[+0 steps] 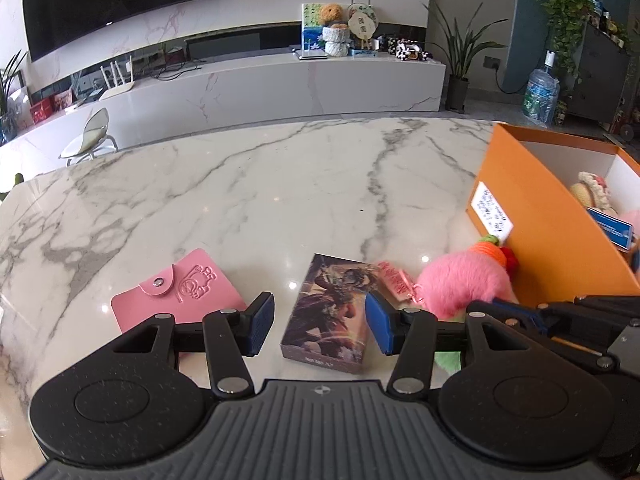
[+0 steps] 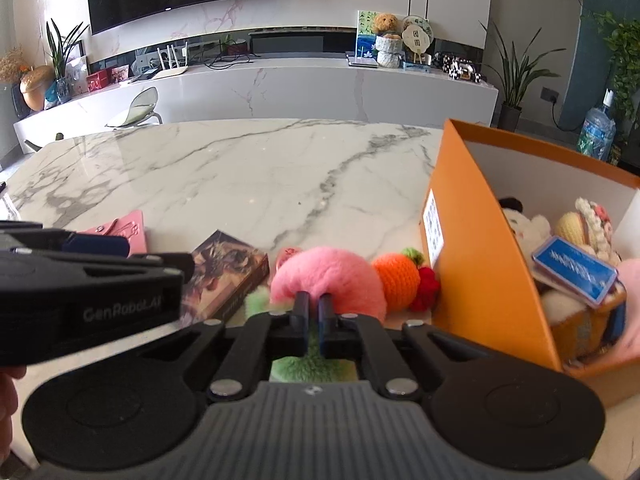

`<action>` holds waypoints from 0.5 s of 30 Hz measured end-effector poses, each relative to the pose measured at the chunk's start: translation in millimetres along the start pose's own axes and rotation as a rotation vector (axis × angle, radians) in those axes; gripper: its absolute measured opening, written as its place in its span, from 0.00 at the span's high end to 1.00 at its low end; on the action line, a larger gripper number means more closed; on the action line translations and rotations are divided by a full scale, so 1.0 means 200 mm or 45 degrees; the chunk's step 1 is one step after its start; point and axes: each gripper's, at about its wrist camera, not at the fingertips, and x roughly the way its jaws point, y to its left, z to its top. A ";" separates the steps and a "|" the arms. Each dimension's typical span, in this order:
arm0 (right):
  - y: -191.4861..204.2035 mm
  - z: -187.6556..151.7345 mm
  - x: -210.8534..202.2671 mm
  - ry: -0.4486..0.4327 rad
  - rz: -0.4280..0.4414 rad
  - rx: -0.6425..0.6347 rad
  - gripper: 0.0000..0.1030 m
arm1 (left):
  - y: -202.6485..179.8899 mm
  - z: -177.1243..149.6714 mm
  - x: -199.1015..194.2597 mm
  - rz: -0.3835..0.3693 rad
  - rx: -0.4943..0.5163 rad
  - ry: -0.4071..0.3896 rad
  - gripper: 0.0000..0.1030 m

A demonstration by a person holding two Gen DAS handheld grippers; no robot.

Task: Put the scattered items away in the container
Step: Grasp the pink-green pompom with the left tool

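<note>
Toy: your pink plush (image 2: 328,276) with green fur, beside the orange box (image 2: 480,280).
Right gripper (image 2: 314,312): you have it clamped on the toy's near edge.
Left gripper (image 1: 320,320): yours is apart, straddling the card box (image 1: 332,308).

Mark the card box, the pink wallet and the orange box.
card box (image 1: 326,308), left wrist view, middle of its printed top.
pink wallet (image 1: 176,292), left wrist view, its front face.
orange box (image 2: 480,240), right wrist view, its outer side wall.

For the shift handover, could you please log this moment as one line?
left gripper: open, straddling card box | right gripper: shut on pink plush | orange box: partly filled | pink wallet: on table
</note>
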 end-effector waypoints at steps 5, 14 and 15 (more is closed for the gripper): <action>-0.03 -0.06 -0.14 -0.005 0.012 0.017 0.97 | -0.06 -0.04 -0.09 -0.044 0.032 -0.007 0.42; -0.08 -0.19 -0.29 0.051 0.071 0.087 0.91 | -0.14 -0.09 -0.21 -0.164 0.013 0.025 0.42; -0.09 -0.20 -0.31 0.046 0.067 0.093 0.90 | -0.16 -0.10 -0.22 -0.181 0.008 0.031 0.42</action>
